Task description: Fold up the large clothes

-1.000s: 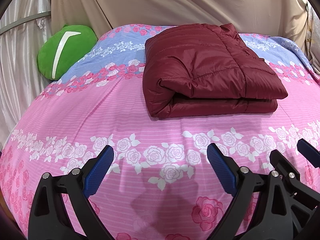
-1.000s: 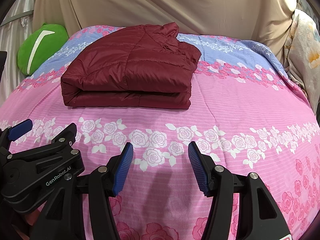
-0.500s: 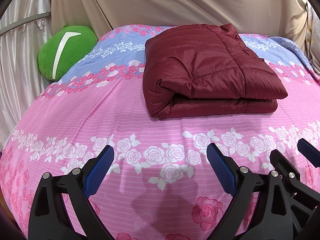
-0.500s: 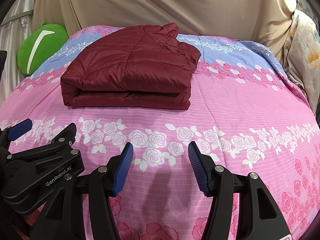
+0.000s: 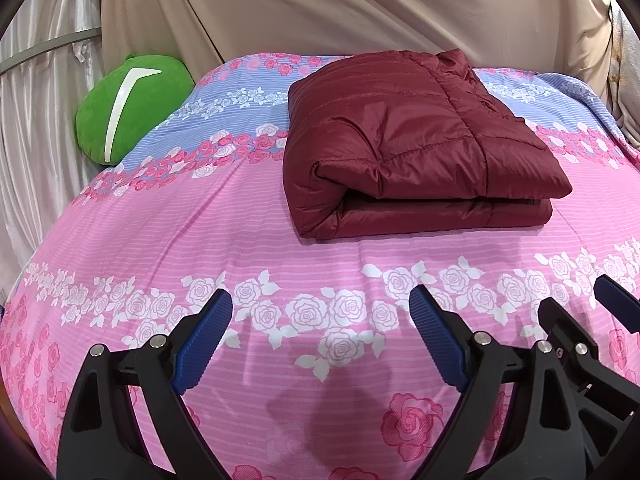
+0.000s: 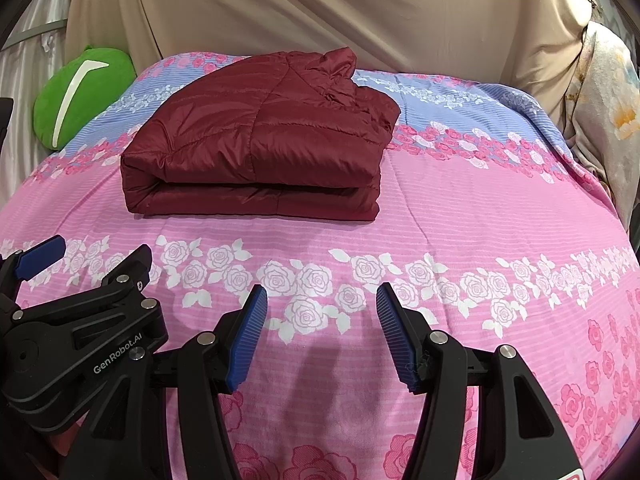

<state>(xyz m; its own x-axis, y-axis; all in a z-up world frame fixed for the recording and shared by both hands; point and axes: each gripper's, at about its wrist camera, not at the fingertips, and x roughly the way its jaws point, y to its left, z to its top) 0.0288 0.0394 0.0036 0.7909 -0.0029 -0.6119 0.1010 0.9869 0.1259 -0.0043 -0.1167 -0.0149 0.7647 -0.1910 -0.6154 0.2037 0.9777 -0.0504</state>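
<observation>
A maroon quilted puffer jacket (image 5: 412,148) lies folded into a thick rectangle on the far middle of the bed; it also shows in the right wrist view (image 6: 264,144). My left gripper (image 5: 320,308) is open and empty, hovering over the pink sheet well in front of the jacket. My right gripper (image 6: 322,300) is open and empty too, beside the left one, also short of the jacket. The right gripper shows at the right edge of the left wrist view (image 5: 592,320), the left gripper at the left edge of the right wrist view (image 6: 80,312).
The bed carries a pink and blue rose-print sheet (image 5: 240,224). A green round cushion (image 5: 128,108) sits at the far left by a pale curtain. Beige fabric (image 6: 320,12) hangs behind the bed. A floral cloth (image 6: 608,112) hangs at the right.
</observation>
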